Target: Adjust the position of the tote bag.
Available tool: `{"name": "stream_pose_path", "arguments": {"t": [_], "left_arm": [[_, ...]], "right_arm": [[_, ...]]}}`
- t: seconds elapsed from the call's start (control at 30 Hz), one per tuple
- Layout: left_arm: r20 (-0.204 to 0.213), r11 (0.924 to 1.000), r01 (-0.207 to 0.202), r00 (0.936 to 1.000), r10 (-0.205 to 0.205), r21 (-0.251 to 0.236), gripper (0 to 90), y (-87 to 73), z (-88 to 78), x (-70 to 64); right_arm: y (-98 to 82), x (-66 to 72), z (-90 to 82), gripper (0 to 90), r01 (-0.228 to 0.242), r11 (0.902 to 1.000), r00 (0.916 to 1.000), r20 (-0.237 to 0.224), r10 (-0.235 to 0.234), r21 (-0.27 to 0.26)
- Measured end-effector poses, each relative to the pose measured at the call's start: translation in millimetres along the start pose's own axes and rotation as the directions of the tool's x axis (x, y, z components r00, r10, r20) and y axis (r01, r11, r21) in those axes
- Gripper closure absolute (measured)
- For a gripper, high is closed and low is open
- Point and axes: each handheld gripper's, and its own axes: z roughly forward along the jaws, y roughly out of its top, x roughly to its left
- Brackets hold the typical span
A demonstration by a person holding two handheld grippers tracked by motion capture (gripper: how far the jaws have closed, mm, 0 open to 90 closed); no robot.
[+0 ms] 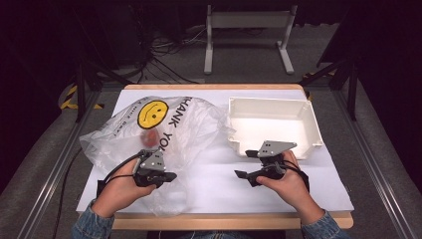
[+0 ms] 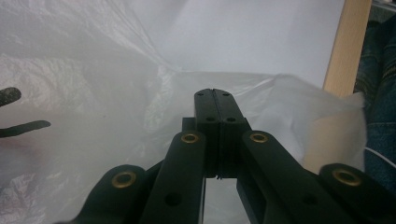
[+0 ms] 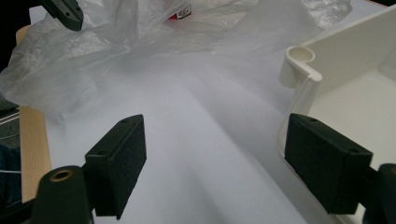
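White paper covered the table (image 1: 278,184) where a thin, limp, slippery plastic bag (image 1: 189,124) lay at its left side, best pinched at a bunched edge; the left gripper (image 2: 215,95) was closed above it, the right gripper (image 3: 212,154) spread wide beside the tray (image 1: 311,127).

Only readable stuff we can find is on the clear plastic bag (image 1: 169,132) in the high view: big black letters running down it, "HANK YO", clearly part of a longer phrase with the rest lost in the folds. Right beside that sits a yellow smiley face (image 1: 153,114), with a line of small print curving along its left that's too tiny for us to read.
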Motion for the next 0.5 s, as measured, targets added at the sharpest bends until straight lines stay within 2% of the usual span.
{"name": "stream_pose_path", "arguments": {"t": [0.1, 0.2, 0.3, 0.4, 0.43, 0.5], "left_arm": [[-0.020, 0.9997, -0.010, 0.9998, 0.009, -0.023, 90.0, 1.0, -5.5, -0.4], [-0.032, 0.9983, -0.003, 0.9995, 0.001, -0.058, 90.0, 2.3, -11.2, -0.5], [-0.016, 0.9988, -0.016, 0.9998, 0.015, -0.046, 90.0, 0.6, -14.1, 0.3], [-0.002, 0.9990, -0.005, 1.0000, 0.005, -0.045, 86.3, -1.1, -14.9, 1.3], [-0.002, 0.9995, -0.004, 1.0000, 0.004, -0.031, 78.3, -1.8, -13.9, 0.9], [-0.025, 0.9999, -0.009, 0.9996, 0.009, -0.010, 49.2, -2.6, -10.8, 0.7]], "right_arm": [[0.2, 0.2, 0.3, 21.3, -0.001, 1.0000, 1.0000, -0.001, 0.001, 0.000], [0.1, 0.3, 0.8, 21.3, -0.001, 1.0000, 1.0000, -0.002, 0.001, 0.000], [0.0, 0.6, 1.1, 21.3, 0.001, 1.0000, 1.0000, -0.004, -0.001, 0.000], [0.1, 0.6, 1.2, 21.3, 0.001, 1.0000, 1.0000, -0.004, -0.001, 0.001], [0.1, 0.6, 1.2, 21.3, 0.001, 1.0000, 1.0000, -0.005, -0.001, 0.000], [0.2, 0.6, 1.1, 21.3, 0.000, 1.0000, 1.0000, -0.005, 0.000, 0.000]]}}
